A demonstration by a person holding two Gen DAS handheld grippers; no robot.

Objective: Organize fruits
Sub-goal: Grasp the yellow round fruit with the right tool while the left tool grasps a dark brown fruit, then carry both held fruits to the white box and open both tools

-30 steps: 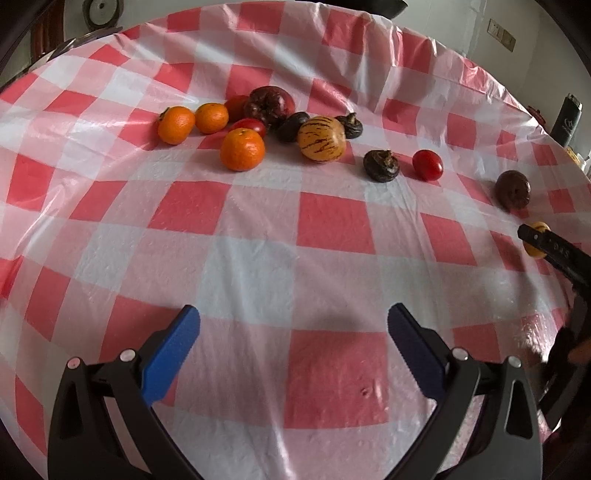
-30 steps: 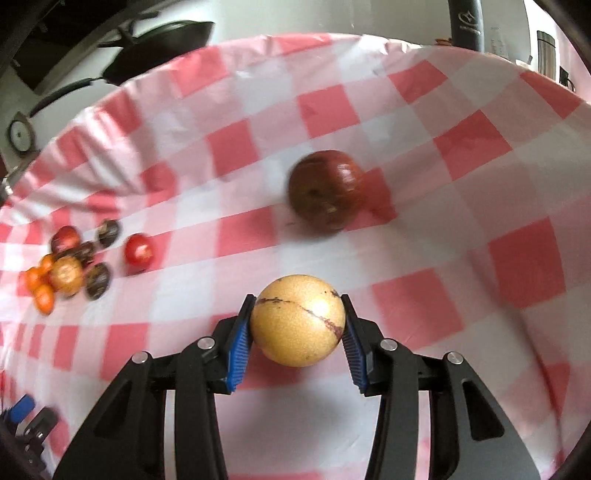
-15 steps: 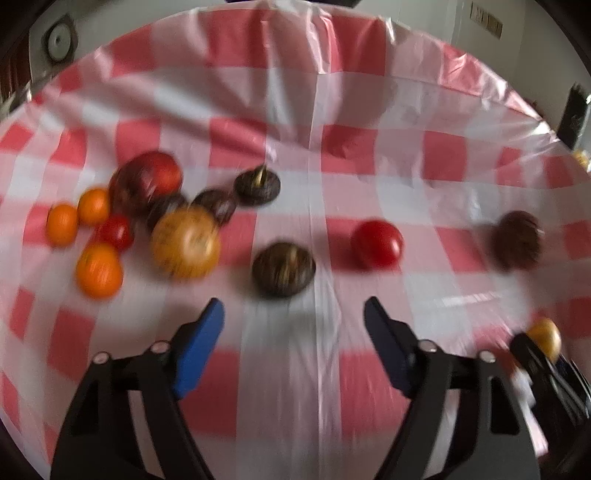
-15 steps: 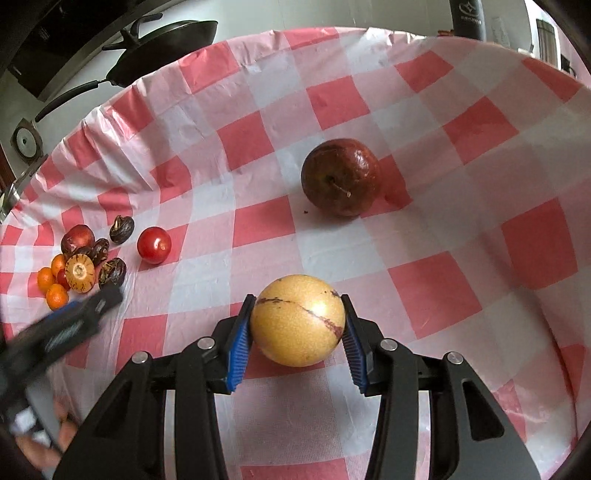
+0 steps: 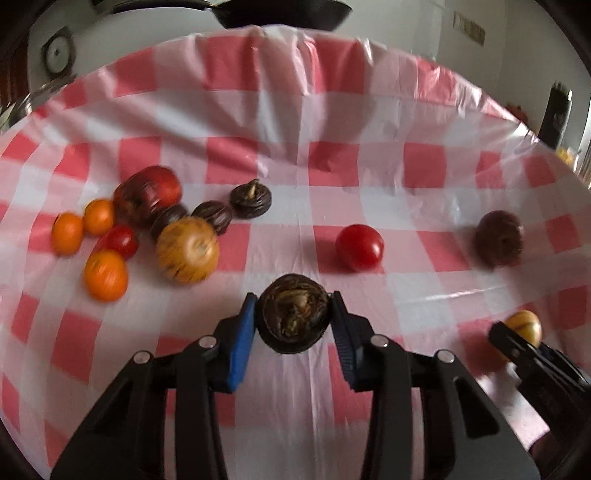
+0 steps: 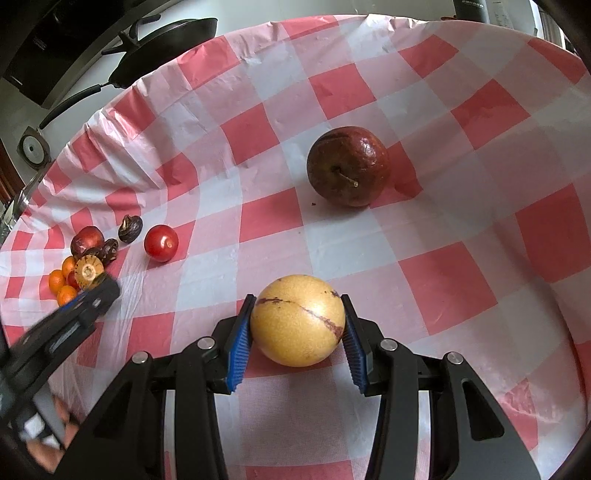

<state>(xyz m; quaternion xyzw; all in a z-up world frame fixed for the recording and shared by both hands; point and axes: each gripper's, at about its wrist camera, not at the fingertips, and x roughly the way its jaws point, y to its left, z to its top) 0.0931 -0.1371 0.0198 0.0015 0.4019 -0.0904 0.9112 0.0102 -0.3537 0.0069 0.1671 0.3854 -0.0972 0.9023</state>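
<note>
- Dark wrinkled fruit [image 5: 292,317] sat between the blue pads of the left gripper [image 5: 293,325], low on the red-and-white checked tablecloth [image 5: 332,177]; jaws were closing and both pads looked to touch its sides.
- Yellow round fruit [image 6: 297,320], marked with a reddish streak, was clamped in the right gripper [image 6: 297,332], both pads pressed against it.
- Red tomato [image 5: 359,246] lay just beyond the dark fruit, slightly right, apart from it.
- Brown-purple round fruit [image 6: 348,165], stem facing the camera, rested alone beyond the yellow fruit.
- Cluster at far left in the left wrist view: three small oranges [image 5: 105,275], a striped yellow-brown fruit [image 5: 187,249], a small red tomato [image 5: 120,240], a large dark-red fruit [image 5: 147,195] and three dark wrinkled ones [image 5: 251,199], mostly touching.
- Black frying pan [image 6: 166,48] stood past the table edge.
- Dark container [image 6: 476,9] at the top edge carried pale lettering, too small and cropped to read.
- No other writing was legible.
</note>
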